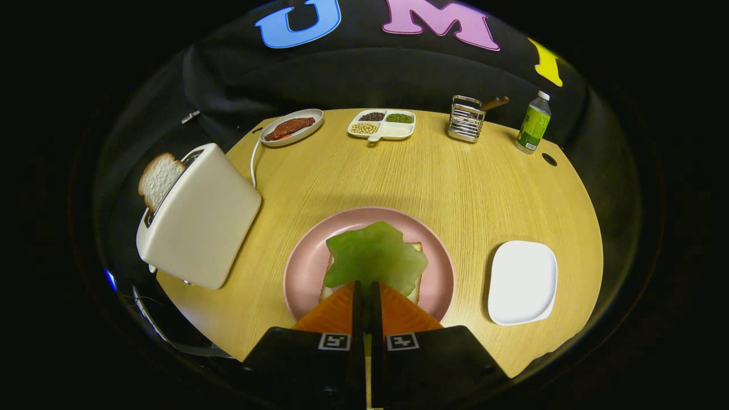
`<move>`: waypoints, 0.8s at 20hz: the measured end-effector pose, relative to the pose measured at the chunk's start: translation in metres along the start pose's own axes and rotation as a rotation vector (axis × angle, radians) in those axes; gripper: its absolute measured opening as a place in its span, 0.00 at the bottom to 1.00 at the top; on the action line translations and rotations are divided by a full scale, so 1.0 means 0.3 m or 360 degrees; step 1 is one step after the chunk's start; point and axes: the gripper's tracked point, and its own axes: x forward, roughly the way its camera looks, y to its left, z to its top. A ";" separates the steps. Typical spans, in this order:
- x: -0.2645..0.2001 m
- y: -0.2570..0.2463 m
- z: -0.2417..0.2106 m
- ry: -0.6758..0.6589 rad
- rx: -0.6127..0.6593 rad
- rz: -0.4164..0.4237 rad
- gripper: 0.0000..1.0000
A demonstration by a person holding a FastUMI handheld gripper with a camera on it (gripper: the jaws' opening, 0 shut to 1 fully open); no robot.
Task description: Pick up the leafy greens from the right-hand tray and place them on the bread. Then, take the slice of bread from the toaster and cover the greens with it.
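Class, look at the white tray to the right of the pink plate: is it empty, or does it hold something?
Empty. The white tray shows a bare surface; the leafy greens lie on the bread, at the tips of the nearly closed gripper.

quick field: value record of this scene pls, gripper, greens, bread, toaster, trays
hand-held gripper: fingers nearly together at the near edge of the greens, grip unclear
leafy greens: lying on the bread slice on the pink plate
toaster: beside the plate, second bread slice sticking out of the slot
white tray: bare, other side of the plate
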 end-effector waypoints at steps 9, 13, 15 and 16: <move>0.012 0.033 0.007 -0.0028 0.0032 0.0003 0.75; -0.103 0.136 0.117 -0.0233 -0.0026 0.0055 1.00; -0.166 0.210 0.176 -0.0332 -0.0109 0.0087 0.99; -0.194 0.254 0.205 -0.0370 -0.0139 0.0111 0.99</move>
